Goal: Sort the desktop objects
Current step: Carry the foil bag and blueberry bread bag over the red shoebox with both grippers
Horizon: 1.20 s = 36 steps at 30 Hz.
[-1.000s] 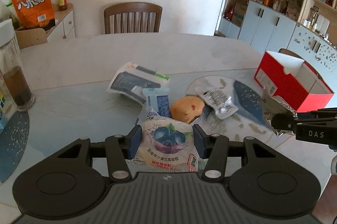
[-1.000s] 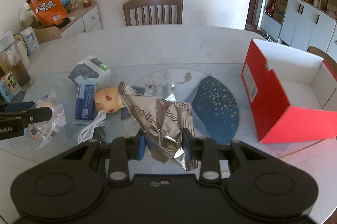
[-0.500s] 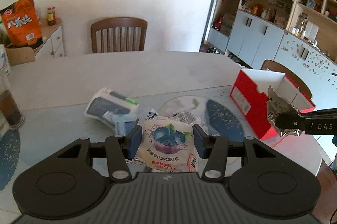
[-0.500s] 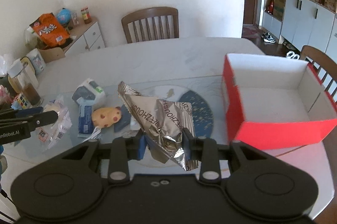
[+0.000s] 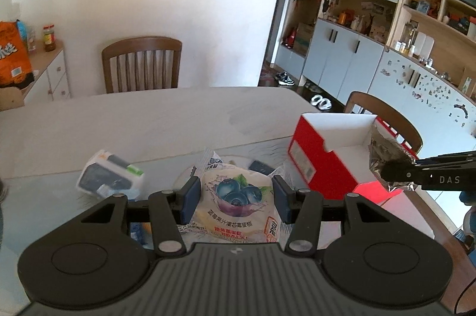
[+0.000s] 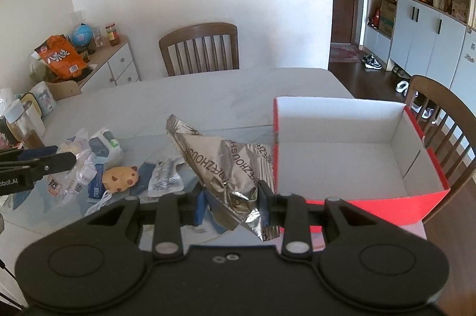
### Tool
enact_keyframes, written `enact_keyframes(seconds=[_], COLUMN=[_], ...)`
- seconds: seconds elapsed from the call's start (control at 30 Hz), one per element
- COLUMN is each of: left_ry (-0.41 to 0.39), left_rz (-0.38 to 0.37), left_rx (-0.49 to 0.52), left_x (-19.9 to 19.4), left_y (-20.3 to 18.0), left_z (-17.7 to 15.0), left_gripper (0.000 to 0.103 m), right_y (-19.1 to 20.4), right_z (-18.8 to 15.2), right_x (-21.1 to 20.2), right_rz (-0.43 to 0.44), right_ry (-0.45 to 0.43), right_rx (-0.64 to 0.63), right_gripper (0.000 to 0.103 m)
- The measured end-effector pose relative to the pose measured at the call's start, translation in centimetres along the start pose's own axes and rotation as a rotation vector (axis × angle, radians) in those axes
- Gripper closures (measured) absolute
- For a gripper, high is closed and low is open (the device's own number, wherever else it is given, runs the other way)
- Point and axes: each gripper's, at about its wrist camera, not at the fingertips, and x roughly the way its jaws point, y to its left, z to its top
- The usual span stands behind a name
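My left gripper (image 5: pixel 235 198) is shut on a blueberry cake packet (image 5: pixel 235 209), held above the table. In the right wrist view it shows at far left (image 6: pixel 64 159) with the packet (image 6: pixel 77 167) hanging from it. My right gripper (image 6: pixel 233 204) is shut on a crumpled silver foil bag (image 6: pixel 229 164), raised just left of the red box (image 6: pixel 351 164), which is open and white inside. Seen from the left wrist, the right gripper (image 5: pixel 392 171) holds the foil bag (image 5: pixel 383 155) over the red box (image 5: pixel 324 161) at its near right corner.
On the table lie a tissue pack (image 6: pixel 105 146), a blue packet (image 6: pixel 96 182), a spotted bun toy (image 6: pixel 120 179), a clear sachet (image 6: pixel 165 176) and a white cable (image 6: pixel 99 203). Chairs (image 6: pixel 199 49) stand behind and right of the table. A jar (image 6: pixel 23 128) stands at the left edge.
Both grippers have risen and moved right toward the red box, each still holding its packet. The box now looms larger, with the foil bag at its edge.
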Motion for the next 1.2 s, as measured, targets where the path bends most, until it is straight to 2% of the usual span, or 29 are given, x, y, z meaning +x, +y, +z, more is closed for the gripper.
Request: enact_keyframes(seconds=[0.67, 1.2], left_ry=[0.027, 0.075], left_rz=[-0.054, -0.110], left_rx=[0.043, 0.132], left_x=[6.2, 11.8], left_y=[-10.6, -17.4], left_z=[2.7, 4.2], left_gripper=[0.053, 0.053], right_y=[-9.6, -14.8], right_z=[1.8, 2.6], right_x=[0.6, 2.5], right_rz=[0.019, -0.002], right_ry=[0.031, 0.078], right_rx=[-0.006, -0.024], right_gripper=[0.070, 0.069])
